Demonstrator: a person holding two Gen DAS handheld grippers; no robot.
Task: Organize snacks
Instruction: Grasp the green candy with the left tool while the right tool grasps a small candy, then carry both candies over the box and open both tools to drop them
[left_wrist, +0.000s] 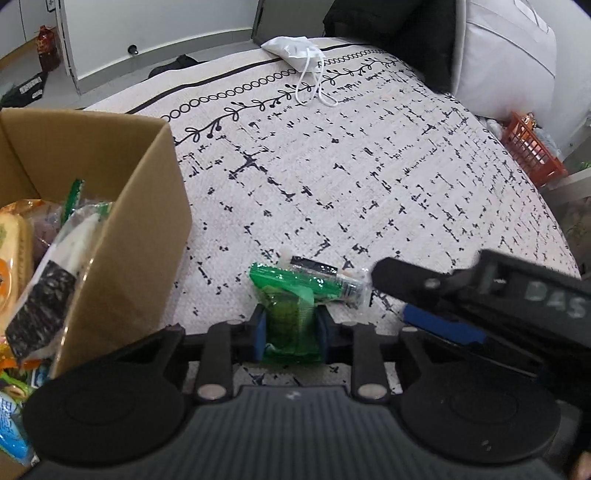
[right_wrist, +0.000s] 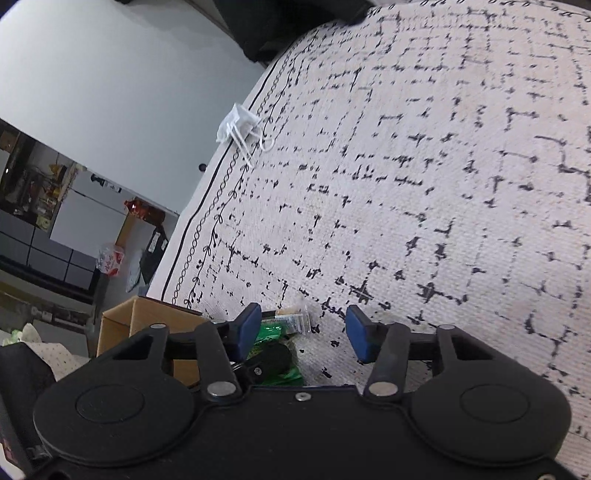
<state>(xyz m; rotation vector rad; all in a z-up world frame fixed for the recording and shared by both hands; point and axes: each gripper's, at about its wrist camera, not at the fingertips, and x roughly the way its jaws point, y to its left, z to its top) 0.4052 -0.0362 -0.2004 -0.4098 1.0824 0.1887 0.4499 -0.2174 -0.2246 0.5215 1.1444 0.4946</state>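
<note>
Now, with the green snack packet (left_wrist: 291, 317) pinched at its near end, the sound way is to lift it clear of the patterned bedspread (left_wrist: 369, 177) before swinging left to the cardboard box (left_wrist: 122, 236), which already holds other snacks. The left gripper (left_wrist: 291, 328) is almost closed, its blue pads pressing the packet's sides. A second small packet (left_wrist: 332, 280) lies just beyond, touching it, I think. The right gripper (right_wrist: 301, 332) stands partly open over bare cloth, holding nothing.
</note>
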